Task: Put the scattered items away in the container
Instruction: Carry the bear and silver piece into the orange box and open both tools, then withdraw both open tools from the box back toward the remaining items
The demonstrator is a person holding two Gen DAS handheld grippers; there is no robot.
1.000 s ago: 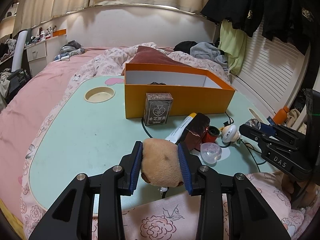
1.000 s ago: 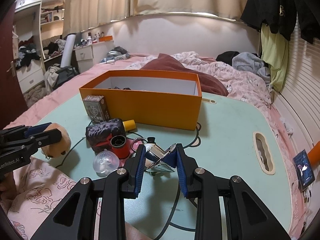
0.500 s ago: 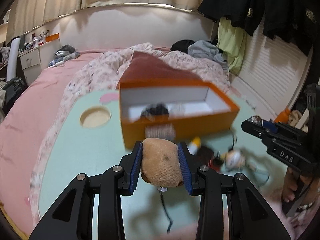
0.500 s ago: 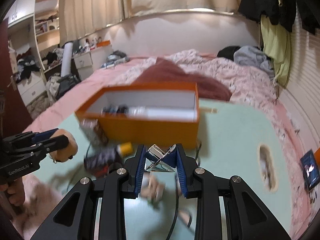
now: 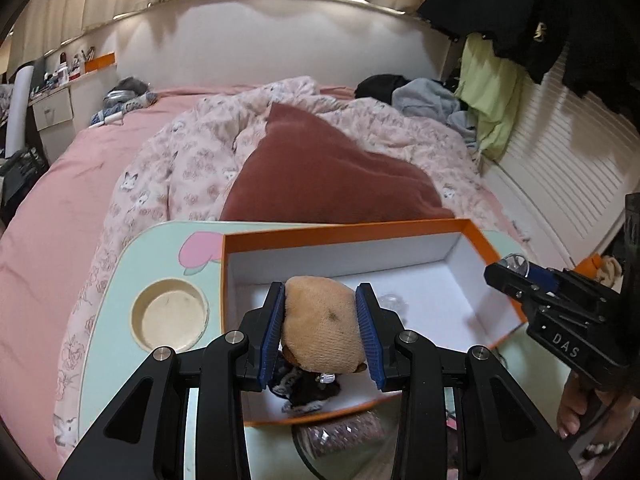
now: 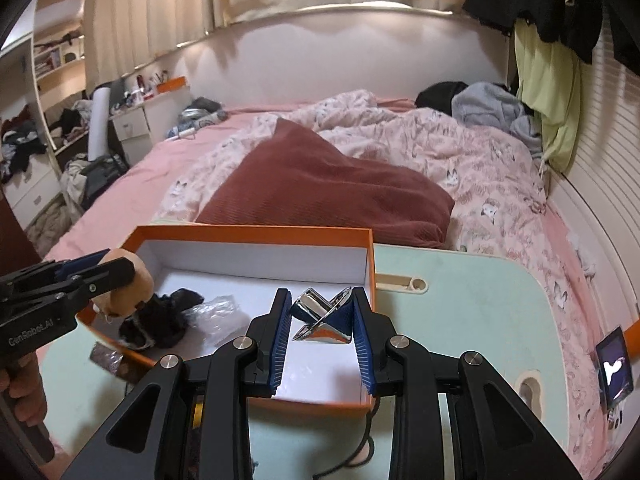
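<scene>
My left gripper (image 5: pixel 321 328) is shut on a tan plush toy (image 5: pixel 322 326) and holds it above the left end of the open orange box (image 5: pixel 344 232). My right gripper (image 6: pixel 320 320) is shut on a shiny chrome clip (image 6: pixel 320 318) and holds it above the box's right end (image 6: pixel 370 264). Inside the box lie a dark furry item (image 6: pixel 160 320) and a clear plastic piece (image 6: pixel 216 310). The left gripper with the plush also shows in the right wrist view (image 6: pixel 120 280); the right gripper shows in the left wrist view (image 5: pixel 516 276).
The box stands on a pale green lap table (image 6: pixel 460 300) with a round cup recess (image 5: pixel 170 314), set on a bed with pink quilt and a maroon pillow (image 5: pixel 328 176). A small patterned card box (image 5: pixel 344 432) and a black cable (image 6: pixel 360 444) lie in front of the orange box.
Both grippers rose from the table's front and moved forward over the open box, each still holding its item. The loose items on the table have dropped out of sight below.
</scene>
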